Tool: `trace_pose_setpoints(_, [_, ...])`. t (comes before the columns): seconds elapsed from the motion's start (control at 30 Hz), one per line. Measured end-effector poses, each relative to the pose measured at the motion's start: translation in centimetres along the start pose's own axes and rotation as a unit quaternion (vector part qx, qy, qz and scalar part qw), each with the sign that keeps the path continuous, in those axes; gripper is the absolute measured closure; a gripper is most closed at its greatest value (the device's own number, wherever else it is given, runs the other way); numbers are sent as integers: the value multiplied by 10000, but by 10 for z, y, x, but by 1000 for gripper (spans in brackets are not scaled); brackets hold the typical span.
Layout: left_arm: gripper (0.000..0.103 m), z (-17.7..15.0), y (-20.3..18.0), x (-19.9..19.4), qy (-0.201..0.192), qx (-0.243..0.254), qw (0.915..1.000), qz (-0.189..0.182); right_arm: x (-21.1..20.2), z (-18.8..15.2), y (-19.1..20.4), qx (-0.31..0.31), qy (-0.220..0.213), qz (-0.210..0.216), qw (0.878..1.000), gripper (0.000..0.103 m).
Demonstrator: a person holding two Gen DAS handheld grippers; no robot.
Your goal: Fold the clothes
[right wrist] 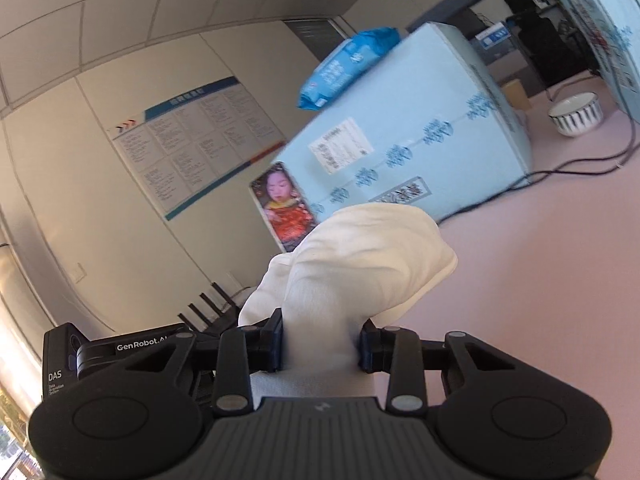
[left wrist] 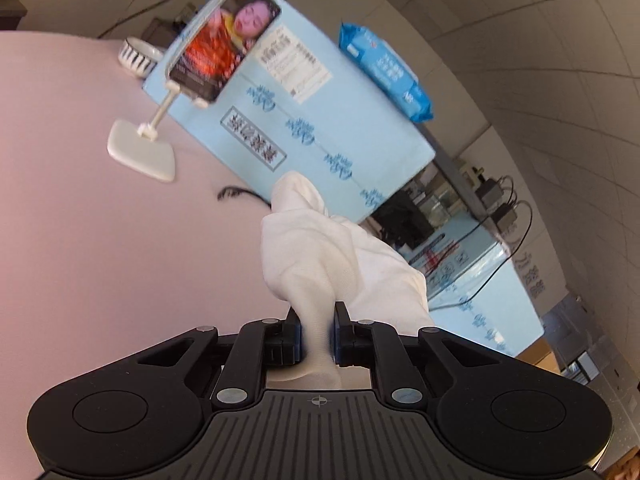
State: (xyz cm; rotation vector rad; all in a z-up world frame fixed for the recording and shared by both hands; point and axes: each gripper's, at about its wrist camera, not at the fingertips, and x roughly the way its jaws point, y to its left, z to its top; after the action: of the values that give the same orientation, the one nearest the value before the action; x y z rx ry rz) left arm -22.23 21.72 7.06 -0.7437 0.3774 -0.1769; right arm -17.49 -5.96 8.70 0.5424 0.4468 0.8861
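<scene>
My left gripper [left wrist: 317, 316] is shut on a bunch of white cloth [left wrist: 320, 248], which bulges out past the fingers and is held up above the pink table [left wrist: 80, 240]. My right gripper [right wrist: 322, 338] is shut on a thick bunch of white cloth [right wrist: 360, 256] that also puffs out past the fingers, above the pink table [right wrist: 540, 280]. Both views are tilted. The rest of the garment is hidden below the grippers.
A large light-blue box [left wrist: 320, 120] stands at the back with a blue wipes pack [left wrist: 384, 68] on top. A phone on a white stand [left wrist: 160, 136] and a striped bowl [left wrist: 138, 56] sit beside it. Black cables [right wrist: 580, 164] run across the table.
</scene>
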Motion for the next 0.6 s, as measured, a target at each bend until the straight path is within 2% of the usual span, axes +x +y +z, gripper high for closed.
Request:
trace_pose_setpoints(0.13, [90, 26, -2, -65, -771, 124, 9969, 105, 26, 11, 46, -253, -12, 1014, 9945, 67])
trace_pose_setpoints(0.2, [90, 34, -1, -89, -968, 184, 9948, 262, 40, 11, 57, -203, 139, 1284, 9914, 67])
trace_pose_setpoints(0.27, [90, 38, 9, -106, -1072, 131, 9926, 549, 69, 8, 61, 77, 548, 1450, 9879, 67])
trace_pose_setpoints(0.33, [90, 35, 31, -102, -1064, -40, 9891, 1016, 97, 1, 59, 221, 910, 1316, 9869, 67])
trace_pose_setpoints(0.43, [90, 28, 74, -78, -784, -477, 9844, 1504, 142, -20, 57, 63, 1493, 671, 9865, 67])
trace_pose_setpoints(0.53, [90, 14, 133, -54, -218, -1465, 9747, 1675, 172, -46, 45, 173, 2092, 58, 9777, 67])
trace_pose_setpoints(0.6, [89, 6, 149, -50, -150, -1646, 9713, 1713, 182, -59, 34, 351, 2334, -167, 9716, 66])
